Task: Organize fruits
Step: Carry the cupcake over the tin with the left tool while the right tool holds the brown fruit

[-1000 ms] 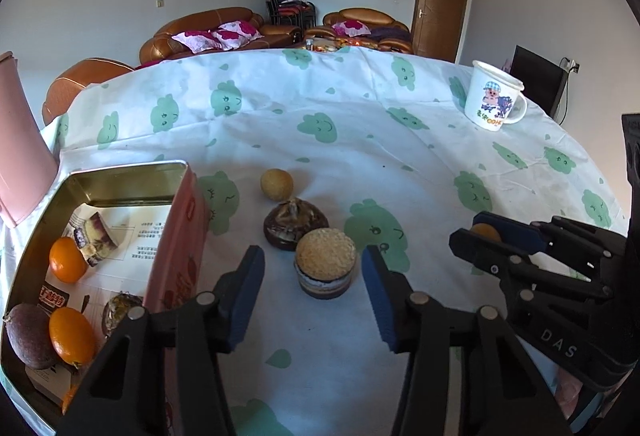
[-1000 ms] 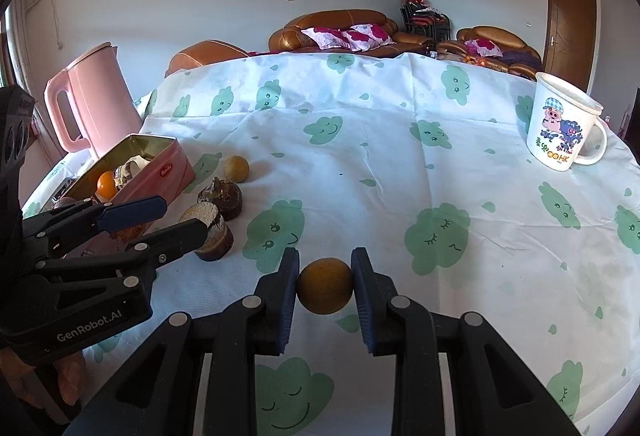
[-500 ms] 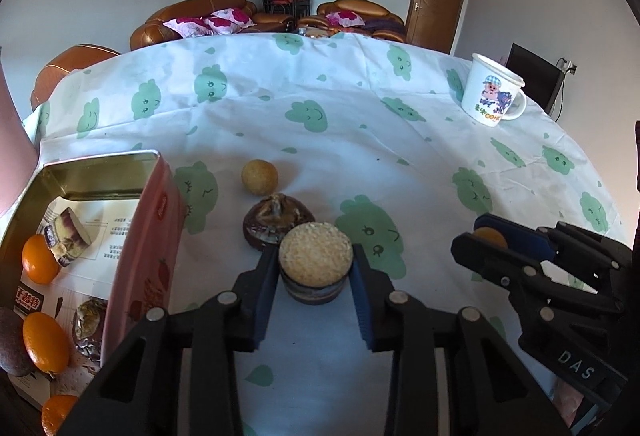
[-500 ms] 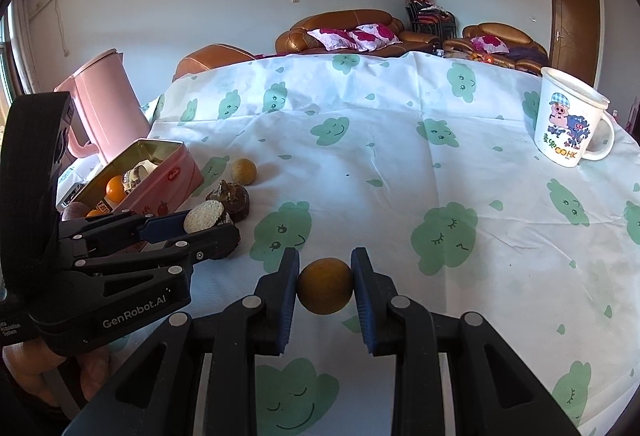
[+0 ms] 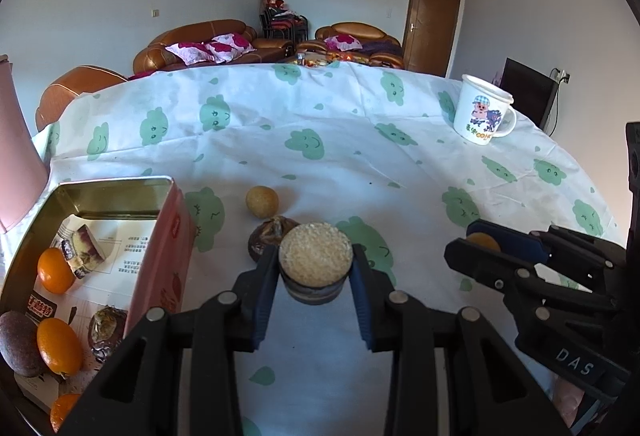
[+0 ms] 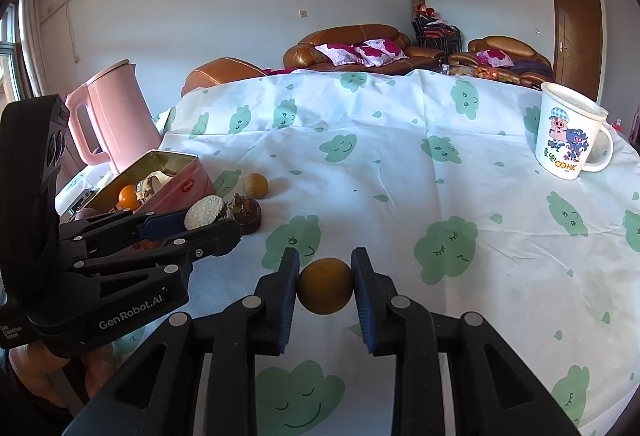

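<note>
Table (image 5: 360, 140): white cloth with green cloud faces; mug (image 5: 482, 110) far right, pink tin (image 5: 160, 260) left.
Room: brown sofas (image 5: 200, 44), wooden door (image 5: 434, 22), pink kettle (image 6: 114, 116).
Left tool (image 5: 316, 268): just closed, clamps round cake (image 5: 316, 256).
Right tool (image 6: 325, 286): pinches brown fruit (image 6: 325, 286) above the cloth.

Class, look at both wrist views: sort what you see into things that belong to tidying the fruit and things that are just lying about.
Belongs to the job:
- tin
- oranges in it
- round brown fruit in right tool
- halved fruit in left tool
- small yellow fruit
- dark fruit

Just lying about:
- mug
- pink kettle
</note>
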Motion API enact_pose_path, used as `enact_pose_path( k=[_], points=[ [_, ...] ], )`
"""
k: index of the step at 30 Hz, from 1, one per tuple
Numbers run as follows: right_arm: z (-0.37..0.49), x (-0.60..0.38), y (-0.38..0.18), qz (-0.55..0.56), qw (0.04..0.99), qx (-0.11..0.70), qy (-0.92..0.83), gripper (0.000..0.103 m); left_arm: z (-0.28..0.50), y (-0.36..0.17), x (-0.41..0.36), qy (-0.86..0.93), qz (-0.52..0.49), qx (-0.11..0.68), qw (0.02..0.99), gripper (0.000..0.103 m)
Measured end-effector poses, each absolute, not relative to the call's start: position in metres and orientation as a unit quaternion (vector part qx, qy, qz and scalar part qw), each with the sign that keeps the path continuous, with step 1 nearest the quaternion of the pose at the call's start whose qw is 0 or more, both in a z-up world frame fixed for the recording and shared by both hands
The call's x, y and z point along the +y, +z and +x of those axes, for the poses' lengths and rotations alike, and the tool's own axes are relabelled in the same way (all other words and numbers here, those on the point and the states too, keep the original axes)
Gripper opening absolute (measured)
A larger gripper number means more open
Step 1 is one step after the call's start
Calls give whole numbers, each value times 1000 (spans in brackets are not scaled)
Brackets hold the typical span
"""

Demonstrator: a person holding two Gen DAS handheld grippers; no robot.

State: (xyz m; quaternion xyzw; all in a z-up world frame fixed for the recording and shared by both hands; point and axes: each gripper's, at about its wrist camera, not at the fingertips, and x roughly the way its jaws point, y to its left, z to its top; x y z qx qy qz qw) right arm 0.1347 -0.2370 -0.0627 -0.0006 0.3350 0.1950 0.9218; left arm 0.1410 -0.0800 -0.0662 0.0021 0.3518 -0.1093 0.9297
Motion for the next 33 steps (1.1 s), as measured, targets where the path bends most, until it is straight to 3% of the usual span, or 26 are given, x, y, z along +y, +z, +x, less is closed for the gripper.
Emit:
enact_pose_path(
  k=[33],
  points=[
    [109, -238, -46, -11, 943, 252, 215, 29, 113, -47, -81, -89, 24, 262, 961, 37]
  ],
)
